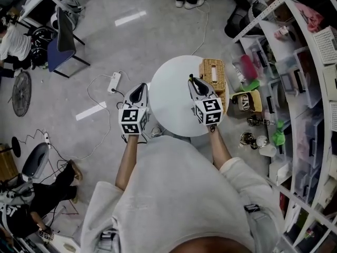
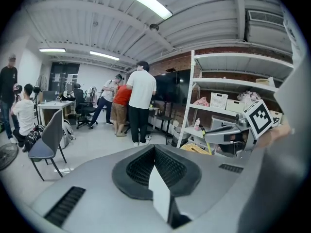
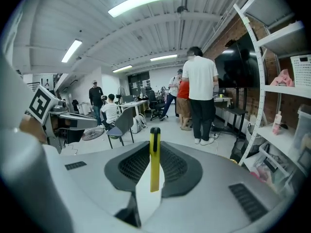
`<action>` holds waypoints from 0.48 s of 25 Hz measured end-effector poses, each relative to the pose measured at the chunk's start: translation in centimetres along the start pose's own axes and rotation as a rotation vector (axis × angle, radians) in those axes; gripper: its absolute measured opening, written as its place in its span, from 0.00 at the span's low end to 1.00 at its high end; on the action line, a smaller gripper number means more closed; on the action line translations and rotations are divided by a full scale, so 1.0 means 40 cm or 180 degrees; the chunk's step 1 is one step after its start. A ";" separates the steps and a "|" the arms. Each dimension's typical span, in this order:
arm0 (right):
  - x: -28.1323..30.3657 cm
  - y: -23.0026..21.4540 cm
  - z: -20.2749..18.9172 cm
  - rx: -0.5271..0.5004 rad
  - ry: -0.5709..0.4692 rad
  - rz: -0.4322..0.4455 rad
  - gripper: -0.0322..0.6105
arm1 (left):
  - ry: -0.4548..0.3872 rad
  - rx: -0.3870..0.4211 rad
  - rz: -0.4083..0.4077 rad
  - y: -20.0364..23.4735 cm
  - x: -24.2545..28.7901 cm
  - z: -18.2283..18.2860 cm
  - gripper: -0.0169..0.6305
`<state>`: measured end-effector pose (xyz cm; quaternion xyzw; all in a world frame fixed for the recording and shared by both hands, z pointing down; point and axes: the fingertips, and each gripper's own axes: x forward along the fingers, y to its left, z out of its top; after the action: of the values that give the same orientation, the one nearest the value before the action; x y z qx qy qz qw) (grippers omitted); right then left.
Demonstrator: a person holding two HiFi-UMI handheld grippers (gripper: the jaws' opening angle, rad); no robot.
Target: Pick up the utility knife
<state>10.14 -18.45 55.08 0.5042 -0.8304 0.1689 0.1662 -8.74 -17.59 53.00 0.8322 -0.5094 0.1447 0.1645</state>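
Round table [image 1: 167, 107] | utility knife [image 3: 154, 165] clamped in right gripper [image 3: 154, 145] | left gripper [image 2: 154, 149] closed

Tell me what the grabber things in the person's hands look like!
The left gripper and right gripper are grey wedges that narrow to dark ribbed pads. Each carries a white cube with black square markers. The person wears a pale top with loose sleeves.
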 end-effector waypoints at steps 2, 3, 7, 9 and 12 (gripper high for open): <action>-0.016 -0.001 0.026 -0.0018 -0.0088 -0.0038 0.18 | -0.0079 0.0044 -0.0006 -0.001 -0.005 0.027 0.06; -0.026 -0.001 0.038 -0.0029 -0.0129 -0.0055 0.18 | -0.0119 0.0056 -0.0002 -0.002 -0.008 0.041 0.06; -0.061 0.003 0.088 -0.0102 -0.0291 -0.0103 0.18 | -0.0268 0.0112 0.0007 -0.005 -0.023 0.093 0.06; -0.072 0.001 0.113 -0.0140 -0.0363 -0.0135 0.18 | -0.0335 0.0155 -0.0001 -0.004 -0.025 0.117 0.06; -0.086 0.000 0.143 -0.0163 -0.0465 -0.0185 0.18 | -0.0434 0.0193 0.0004 0.000 -0.031 0.150 0.06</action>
<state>11.06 -18.32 48.47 0.5347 -0.8294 0.1055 0.1228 -8.84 -19.13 47.06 0.8444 -0.5153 0.1032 0.1041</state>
